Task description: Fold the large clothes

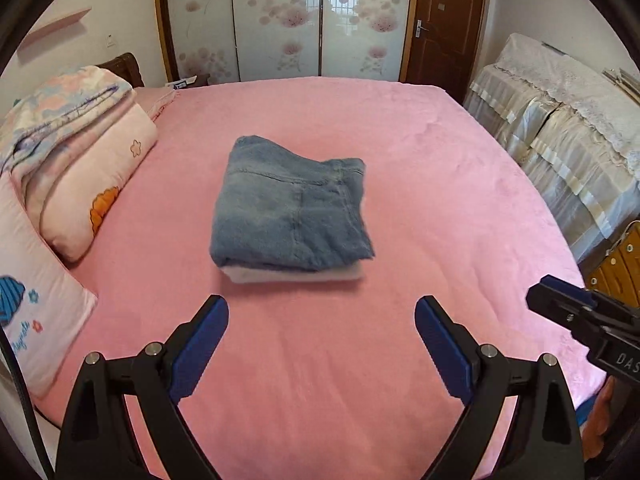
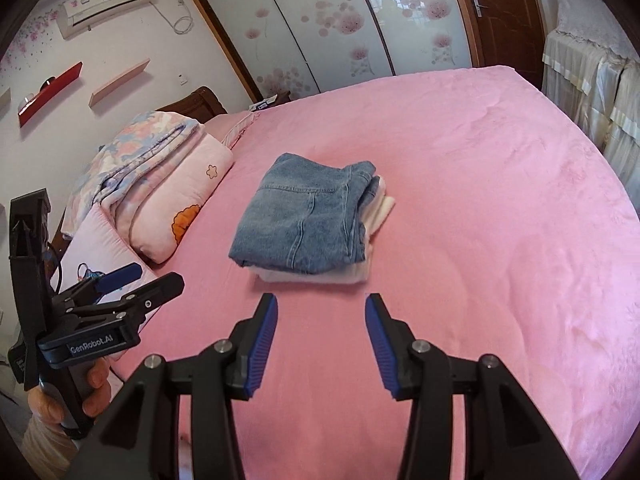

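My left hand-held gripper [image 1: 322, 338] and right hand-held gripper [image 2: 321, 334] both gape empty above the pink bed [image 1: 420, 208]. The folded jeans [image 1: 286, 210] lie mid-bed on a white garment [image 2: 376, 210], pillows [image 1: 92, 168] left, floral wardrobe [image 1: 280, 20] beyond.

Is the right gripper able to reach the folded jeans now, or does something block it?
Probably yes. The right gripper is open and empty, and only bare pink bed cover lies between it and the jeans. The left gripper is off to the side.
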Demonstrator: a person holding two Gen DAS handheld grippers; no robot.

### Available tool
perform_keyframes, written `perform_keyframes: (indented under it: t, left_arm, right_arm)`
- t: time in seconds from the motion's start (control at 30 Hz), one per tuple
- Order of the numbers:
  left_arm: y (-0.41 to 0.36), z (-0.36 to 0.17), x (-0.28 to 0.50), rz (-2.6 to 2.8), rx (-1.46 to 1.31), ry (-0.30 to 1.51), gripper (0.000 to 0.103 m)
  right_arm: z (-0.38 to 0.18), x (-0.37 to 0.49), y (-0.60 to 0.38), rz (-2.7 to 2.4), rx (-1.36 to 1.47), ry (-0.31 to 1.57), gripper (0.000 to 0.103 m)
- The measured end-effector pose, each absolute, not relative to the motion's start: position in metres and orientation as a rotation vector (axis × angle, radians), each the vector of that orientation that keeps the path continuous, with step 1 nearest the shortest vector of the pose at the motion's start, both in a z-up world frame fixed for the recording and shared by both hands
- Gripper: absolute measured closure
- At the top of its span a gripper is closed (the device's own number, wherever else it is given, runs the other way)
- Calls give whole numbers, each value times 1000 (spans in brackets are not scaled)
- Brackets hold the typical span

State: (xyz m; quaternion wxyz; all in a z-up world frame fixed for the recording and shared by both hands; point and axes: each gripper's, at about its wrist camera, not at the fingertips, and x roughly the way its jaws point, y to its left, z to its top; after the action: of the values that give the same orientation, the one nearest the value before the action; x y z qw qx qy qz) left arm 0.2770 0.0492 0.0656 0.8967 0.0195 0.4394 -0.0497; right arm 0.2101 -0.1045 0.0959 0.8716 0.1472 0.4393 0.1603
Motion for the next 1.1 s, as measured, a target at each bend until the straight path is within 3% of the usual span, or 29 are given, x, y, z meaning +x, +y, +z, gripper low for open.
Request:
perform_keyframes:
  t: [0.37, 0.57, 1.1]
  left_arm:
    - [-11, 37, 162, -130, 65, 901, 9]
    - [-20, 27, 127, -88, -33, 876, 9]
    - [-32, 17, 80, -19, 35, 838, 9]
  right_arm:
    - [94, 104, -140, 224, 252, 852, 57]
    - [86, 60, -153, 138, 221, 784, 41]
    - [62, 1, -161, 86, 178, 793, 41]
